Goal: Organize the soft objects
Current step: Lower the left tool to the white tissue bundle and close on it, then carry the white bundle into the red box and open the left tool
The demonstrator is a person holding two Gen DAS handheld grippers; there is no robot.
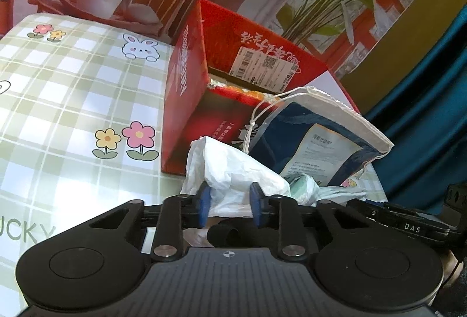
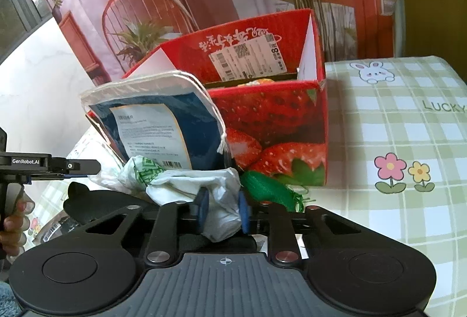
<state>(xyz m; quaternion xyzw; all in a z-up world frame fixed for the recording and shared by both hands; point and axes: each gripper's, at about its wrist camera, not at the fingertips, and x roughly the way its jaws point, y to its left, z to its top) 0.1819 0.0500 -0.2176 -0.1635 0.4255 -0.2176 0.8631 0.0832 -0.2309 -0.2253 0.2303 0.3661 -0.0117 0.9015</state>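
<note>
A crumpled white plastic bag [image 1: 230, 168] lies in front of the red strawberry box [image 1: 186, 101]. My left gripper [image 1: 230, 201] is shut on it, both blue pads pressing into its folds. In the right wrist view my right gripper [image 2: 222, 210] pinches a wad of the white plastic bag [image 2: 217, 194] between its pads. A blue drawstring pouch [image 2: 163, 124] leans upright against the red box [image 2: 280, 124]; it shows in the left wrist view as the blue pouch [image 1: 318, 142]. A green mesh bag [image 2: 268, 187] lies beside the right pad.
A green-printed white bag [image 2: 143, 171] lies under the pouch. The checked tablecloth [image 1: 73, 101] spreads left of the box. The box holds orange items [image 1: 251, 92]. The other gripper [image 2: 43, 165], held by a hand [image 2: 14, 217], sits at the left edge. A blue curtain [image 1: 432, 118] hangs at the right.
</note>
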